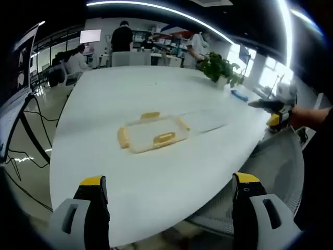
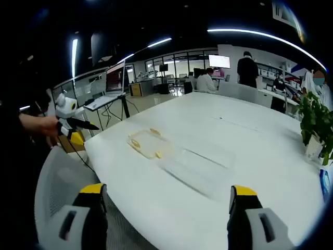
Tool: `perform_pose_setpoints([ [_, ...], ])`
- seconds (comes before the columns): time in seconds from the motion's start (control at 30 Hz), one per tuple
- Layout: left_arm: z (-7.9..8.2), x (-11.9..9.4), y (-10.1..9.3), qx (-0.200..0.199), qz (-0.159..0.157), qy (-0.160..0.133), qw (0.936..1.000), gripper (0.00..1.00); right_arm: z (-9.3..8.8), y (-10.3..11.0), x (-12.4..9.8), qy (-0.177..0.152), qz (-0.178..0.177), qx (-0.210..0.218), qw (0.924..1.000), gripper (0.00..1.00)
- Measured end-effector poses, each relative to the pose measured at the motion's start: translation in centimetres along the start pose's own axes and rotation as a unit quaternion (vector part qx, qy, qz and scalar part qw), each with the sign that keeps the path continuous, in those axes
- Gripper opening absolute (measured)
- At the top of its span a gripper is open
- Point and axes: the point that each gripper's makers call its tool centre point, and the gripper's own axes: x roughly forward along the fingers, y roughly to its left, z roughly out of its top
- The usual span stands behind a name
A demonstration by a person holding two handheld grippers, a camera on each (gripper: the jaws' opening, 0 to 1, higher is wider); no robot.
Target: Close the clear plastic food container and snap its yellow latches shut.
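Left gripper (image 1: 169,200): jaws spread wide, yellow-tipped, holding nothing; it hangs off the near edge of the tabletop, and in the right gripper view it shows at the far left (image 2: 78,125), held in a person's hand (image 2: 39,127)

Right gripper (image 2: 165,208): jaws likewise parted and bare, poised over the table's near edge; in the left gripper view it shows at the right (image 1: 273,107), off the tabletop's right edge, a hand (image 1: 302,117) around it

Food container (image 1: 153,134): clear plastic, lying flat on the white table (image 1: 104,94), well ahead of the left jaws and between their lines; apart from both grippers; in the right gripper view (image 2: 146,143) it lies left of centre, nearer the table's left edge

Yellow latches (image 1: 164,138): several along the container's sides; whether they are snapped down I cannot tell

Clear lid (image 2: 200,169): a faint transparent sheet on the tabletop just beside the container, toward the right gripper's side; its outline is hard to trace

Chair (image 1: 278,161): grey mesh, at the table's near right corner, beneath the right gripper's arm

Potted plant (image 1: 221,67): at the far right edge of the tabletop

Background: people (image 1: 122,36) standing and seated beyond the table's far edge; a laptop (image 2: 112,86) on a stand
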Motion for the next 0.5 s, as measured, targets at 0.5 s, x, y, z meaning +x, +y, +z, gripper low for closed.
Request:
perform_pose_setpoints([
  [0.5,0.7,-0.1,0.5,0.044,0.001,-0.007,0.9990,0.99,1.3,1.2,1.8,-0.004,0.006,-0.007,0.9999,0.97],
])
